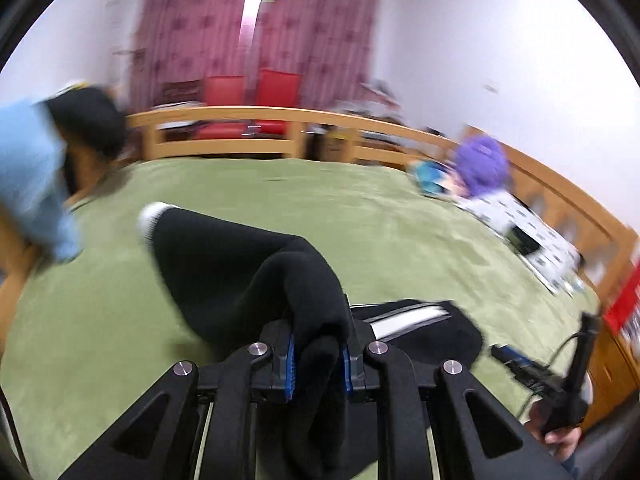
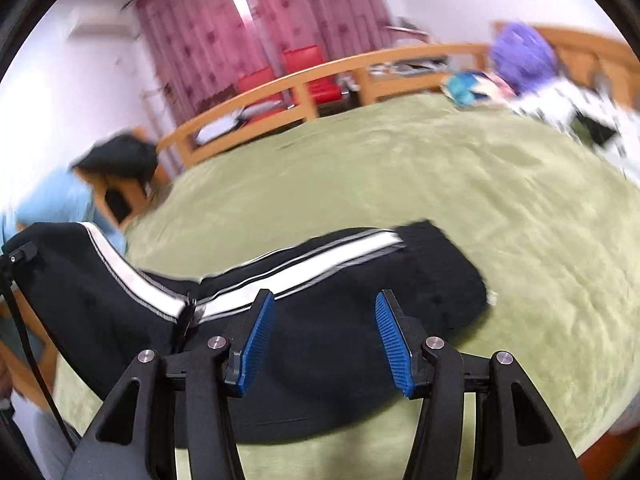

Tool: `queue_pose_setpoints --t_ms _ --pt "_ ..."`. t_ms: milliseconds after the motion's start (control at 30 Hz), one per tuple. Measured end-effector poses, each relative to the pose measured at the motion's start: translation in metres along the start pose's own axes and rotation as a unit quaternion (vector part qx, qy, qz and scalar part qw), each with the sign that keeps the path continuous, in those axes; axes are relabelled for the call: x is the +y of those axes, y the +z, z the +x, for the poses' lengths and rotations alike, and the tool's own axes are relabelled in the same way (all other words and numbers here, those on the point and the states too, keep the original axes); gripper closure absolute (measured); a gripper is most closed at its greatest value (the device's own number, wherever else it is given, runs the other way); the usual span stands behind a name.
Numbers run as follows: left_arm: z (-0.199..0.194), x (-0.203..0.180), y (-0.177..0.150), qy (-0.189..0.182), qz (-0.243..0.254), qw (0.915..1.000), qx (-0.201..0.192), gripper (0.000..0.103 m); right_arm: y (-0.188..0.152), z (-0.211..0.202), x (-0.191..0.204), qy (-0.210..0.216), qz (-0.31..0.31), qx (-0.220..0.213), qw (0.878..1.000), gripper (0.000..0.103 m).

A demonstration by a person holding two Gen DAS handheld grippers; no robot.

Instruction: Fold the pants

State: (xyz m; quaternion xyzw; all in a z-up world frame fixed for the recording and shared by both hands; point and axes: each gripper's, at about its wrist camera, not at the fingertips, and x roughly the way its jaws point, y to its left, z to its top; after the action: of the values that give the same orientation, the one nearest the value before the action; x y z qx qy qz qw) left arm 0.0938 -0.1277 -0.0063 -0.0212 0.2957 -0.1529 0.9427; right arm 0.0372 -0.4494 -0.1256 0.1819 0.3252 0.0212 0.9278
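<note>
Black pants (image 2: 340,320) with a white side stripe lie on the green bedspread (image 2: 460,180). My left gripper (image 1: 318,354) is shut on a bunched fold of the pants (image 1: 248,276) and holds it lifted above the bed; a white-cuffed end sticks out to the left. My right gripper (image 2: 324,340) is open and empty, its blue pads (image 2: 260,340) hovering just over the black cloth. The right gripper also shows at the lower right of the left wrist view (image 1: 520,364).
A wooden bed rail (image 1: 260,120) runs along the far edge. A purple plush (image 1: 480,164) and patterned cloth (image 1: 532,236) lie at the right. Red chairs (image 1: 256,96) and pink curtains stand behind. A person in a blue shirt (image 1: 28,176) is at the left.
</note>
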Motion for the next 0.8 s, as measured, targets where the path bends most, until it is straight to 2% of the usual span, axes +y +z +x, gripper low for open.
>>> queue_pose_setpoints --t_ms 67,133,233,300,400,500,633,733,800 --pt "0.020 -0.040 0.009 -0.030 0.022 0.9993 0.004 0.087 -0.005 -0.006 -0.034 -0.016 0.052 -0.001 0.998 0.052" --pt "0.052 -0.092 0.014 -0.074 0.046 0.9961 0.013 0.088 -0.011 -0.013 -0.061 -0.023 0.098 -0.014 0.995 0.052" --pt "0.092 -0.148 0.005 -0.128 0.063 0.9881 0.057 0.085 -0.015 -0.017 -0.094 -0.031 0.149 -0.010 0.988 0.052" --pt "0.112 -0.160 -0.009 -0.161 0.050 0.9816 0.089 0.069 -0.020 -0.017 -0.107 -0.032 0.168 -0.004 0.985 0.052" --pt "0.118 -0.145 -0.032 -0.146 0.027 0.9827 0.111 0.047 -0.023 -0.016 -0.115 -0.043 0.161 0.000 0.986 0.052" --pt "0.115 -0.111 -0.049 -0.127 -0.001 0.9853 0.114 0.042 -0.022 -0.010 -0.112 -0.022 0.147 0.012 0.989 0.052" --pt "0.112 -0.056 -0.072 -0.082 -0.040 0.9850 0.147 0.042 -0.017 0.000 -0.100 0.006 0.127 0.014 0.992 0.052" --pt "0.101 -0.018 -0.094 -0.060 -0.065 0.9822 0.165 0.040 -0.005 0.004 -0.093 0.018 0.118 -0.009 0.993 0.052" --pt "0.098 -0.003 -0.110 -0.045 -0.061 0.9808 0.180 0.040 0.009 0.005 -0.088 0.054 0.129 -0.033 0.990 0.051"
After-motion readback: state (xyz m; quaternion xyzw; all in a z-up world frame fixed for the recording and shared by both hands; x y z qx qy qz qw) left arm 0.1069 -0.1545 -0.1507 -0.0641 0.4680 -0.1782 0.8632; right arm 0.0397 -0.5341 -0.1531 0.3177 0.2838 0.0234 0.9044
